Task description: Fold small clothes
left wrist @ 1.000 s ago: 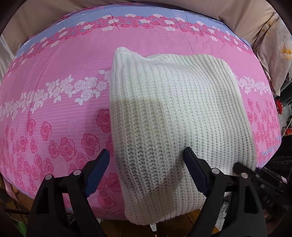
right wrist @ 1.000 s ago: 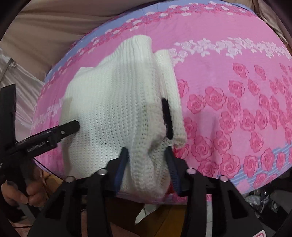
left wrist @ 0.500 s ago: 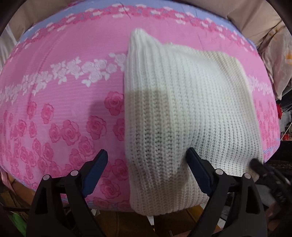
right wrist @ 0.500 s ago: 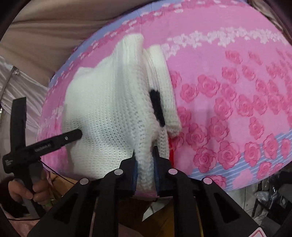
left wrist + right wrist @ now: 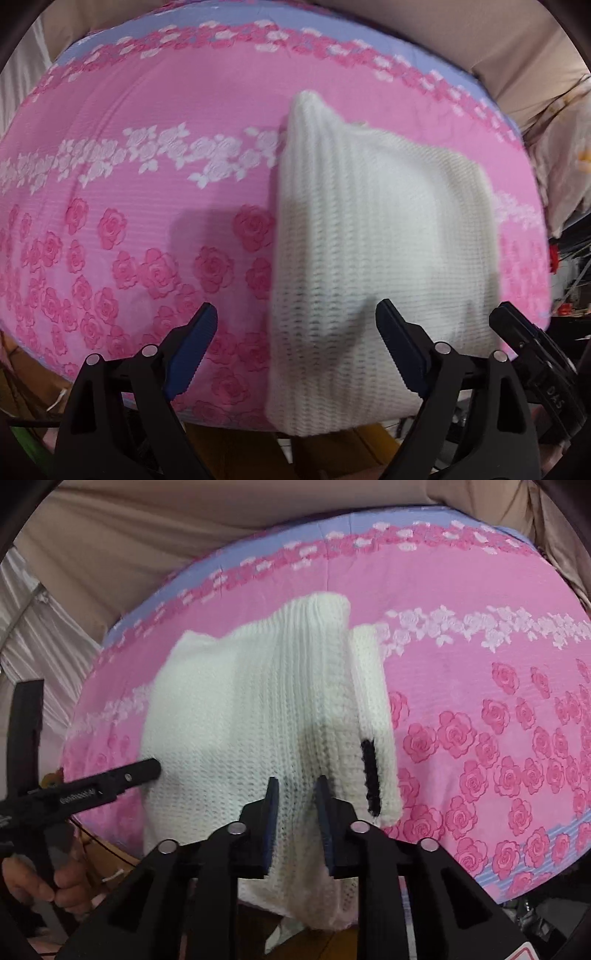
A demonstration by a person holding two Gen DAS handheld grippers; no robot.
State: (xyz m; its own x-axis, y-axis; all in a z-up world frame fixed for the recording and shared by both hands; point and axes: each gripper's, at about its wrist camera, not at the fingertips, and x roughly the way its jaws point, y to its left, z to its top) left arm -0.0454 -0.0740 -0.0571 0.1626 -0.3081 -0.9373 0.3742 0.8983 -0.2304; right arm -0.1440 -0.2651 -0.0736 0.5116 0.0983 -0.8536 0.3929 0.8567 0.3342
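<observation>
White knit sweater (image 5: 258, 716) is bunching between the narrowed right tongs (image 5: 295, 805), risking slipping off the tabletop (image 5: 480, 657) edge while the left tongs (image 5: 295, 347) are gaping wide, holding nothing.

"DAS" on black right gripper (image 5: 554, 397); other lettering illegible.

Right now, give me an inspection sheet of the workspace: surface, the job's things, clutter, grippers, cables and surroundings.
Surface: pink rose-print sheet covering the bed, pale blue band at the far edge.
Job's things: white knit sweater, folded, its near end hanging over the bed's front edge; a black mark on its right side.
Clutter: nothing seen on the sheet.
Grippers: left gripper open, fabric between its fingers but not pinched; right gripper shut on the sweater's near edge.
Cables: a thin dark cord under the left gripper.
Surroundings: beige curtain behind the bed.
</observation>
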